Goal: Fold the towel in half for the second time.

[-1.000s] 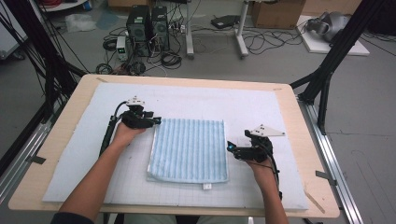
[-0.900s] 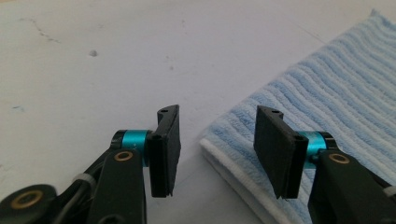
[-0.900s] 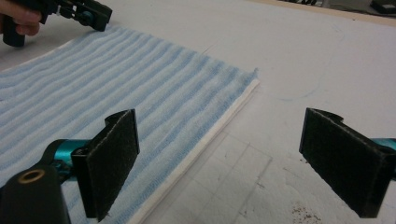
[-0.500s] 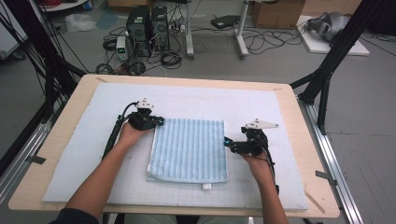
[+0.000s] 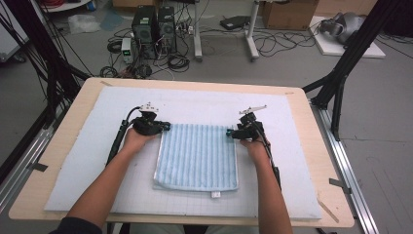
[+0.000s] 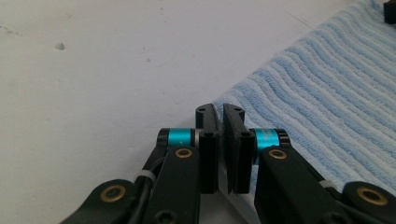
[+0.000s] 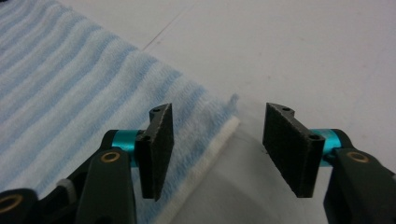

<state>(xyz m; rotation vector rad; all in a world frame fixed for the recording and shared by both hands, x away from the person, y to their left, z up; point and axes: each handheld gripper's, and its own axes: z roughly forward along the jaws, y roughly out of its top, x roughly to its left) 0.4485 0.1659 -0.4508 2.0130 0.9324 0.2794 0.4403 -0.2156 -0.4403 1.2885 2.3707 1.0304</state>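
Since the earlier frame my right gripper [image 5: 230, 132] has slid in from the towel's right side up to its far right corner; my left gripper [image 5: 167, 126] sits where it was half a second back, at the far left corner. Right jaws have just been closing.

Towel [image 5: 197, 156]: flat on the white mat [image 5: 97, 161], mid-table, between my two hands. Nearly square, slightly longer toward and away from me, so I take the long axis as near-to-far. Stripes run the same way. Small white tag [image 5: 215, 194] at the near edge, right of middle, pointing toward me. Near edge looks doubled, a thicker rolled hem.

Material: pale blue terry, ribbed in soft raised cords, darker and lighter blue alternating. In the right gripper view the corner [image 7: 224, 116] shows a white hem strip and a frayed tuft at the tip. Mat is matte white foam-like sheet with a faint grid; it lies on a light wooden table [image 5: 316, 161] with rounded corners.

Left gripper [image 6: 219, 116]: jaws brought almost together, only a thin slit between the flat black pads. Tips sit right at the towel's corner edge; I cannot tell whether cloth is actually pinched.

Right gripper [image 7: 217, 140]: jaws part open, wide gap. Towel corner lies below and between the pads, hem nearer the left pad, neither pad pressing it.
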